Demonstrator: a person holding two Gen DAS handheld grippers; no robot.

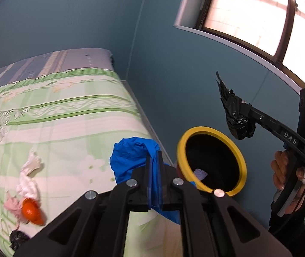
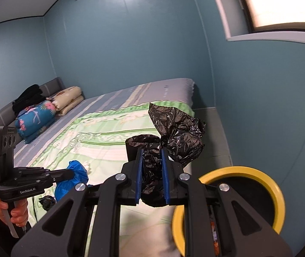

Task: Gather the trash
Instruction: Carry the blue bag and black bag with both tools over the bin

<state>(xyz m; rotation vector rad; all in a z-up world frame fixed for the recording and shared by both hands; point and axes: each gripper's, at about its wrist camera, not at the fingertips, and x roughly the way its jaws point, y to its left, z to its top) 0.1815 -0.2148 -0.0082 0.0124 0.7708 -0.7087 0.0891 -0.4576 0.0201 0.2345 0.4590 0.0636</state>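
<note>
My left gripper [image 1: 155,157] is shut on a crumpled blue plastic bag [image 1: 131,158], held over the bed's edge just left of a trash bin with a yellow rim [image 1: 182,150]. In the right wrist view the same blue bag [image 2: 72,178] hangs from that gripper [image 2: 72,173]. My right gripper [image 2: 151,151] is shut on a crumpled black plastic bag [image 2: 178,132], above the bed and left of the bin [image 2: 278,194]. From the left wrist view the black bag [image 1: 236,115] hangs above and right of the bin's mouth. A small pale scrap [image 1: 200,174] lies inside the bin.
On the green-patterned bedspread [image 1: 56,111] lie white and pink tissues [image 1: 27,184], an orange object [image 1: 31,212] and a small black bag [image 1: 16,238]. Folded quilts [image 2: 37,120] are stacked at the headboard. Blue walls and a window [image 1: 255,15] close in behind the bin.
</note>
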